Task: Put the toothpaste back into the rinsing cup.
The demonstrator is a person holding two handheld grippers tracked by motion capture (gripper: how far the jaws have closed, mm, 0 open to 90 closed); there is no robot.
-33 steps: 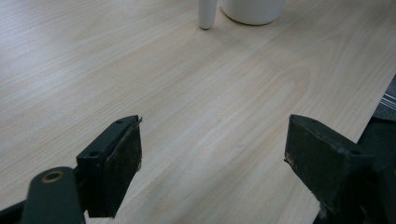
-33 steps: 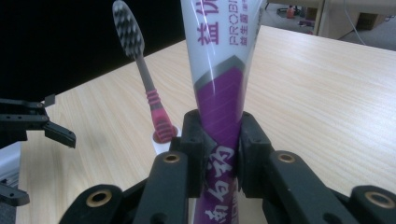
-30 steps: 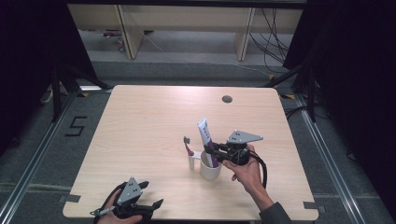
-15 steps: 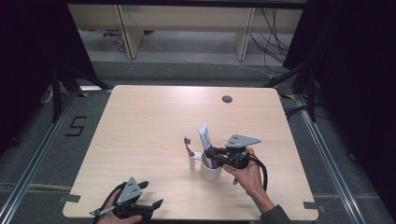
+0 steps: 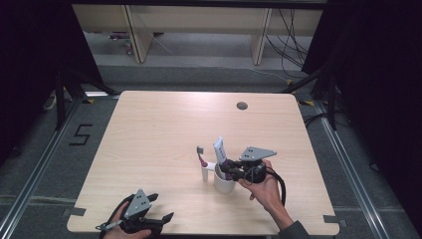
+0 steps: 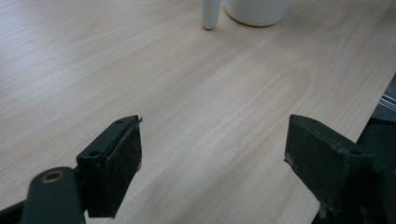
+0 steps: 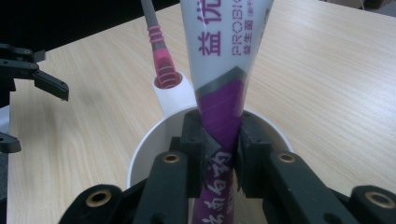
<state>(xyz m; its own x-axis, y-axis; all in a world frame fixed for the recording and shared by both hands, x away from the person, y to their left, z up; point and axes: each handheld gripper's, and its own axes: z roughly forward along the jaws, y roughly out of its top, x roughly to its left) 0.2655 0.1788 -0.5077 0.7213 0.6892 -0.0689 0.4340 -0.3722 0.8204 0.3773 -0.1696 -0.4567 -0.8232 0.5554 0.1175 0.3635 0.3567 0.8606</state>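
While clamped upright, white-and-purple toothpaste tube (image 7: 219,88) over white cup (image 7: 140,158).

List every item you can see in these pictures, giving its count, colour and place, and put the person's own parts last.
Toothpaste tube: one, white and purple, standing in the cup, clamped by the right gripper.
Cup: one, white, on the table's near-right part.
Toothbrush: one, grey and pink, upright in a small white holder beside the cup.
Table: one, light wood, with a dark round hole near its far edge.
Left gripper: one, black, jaws apart, at the near-left edge.
Right gripper: one, black, at the cup.
Hands: two, holding the grippers.
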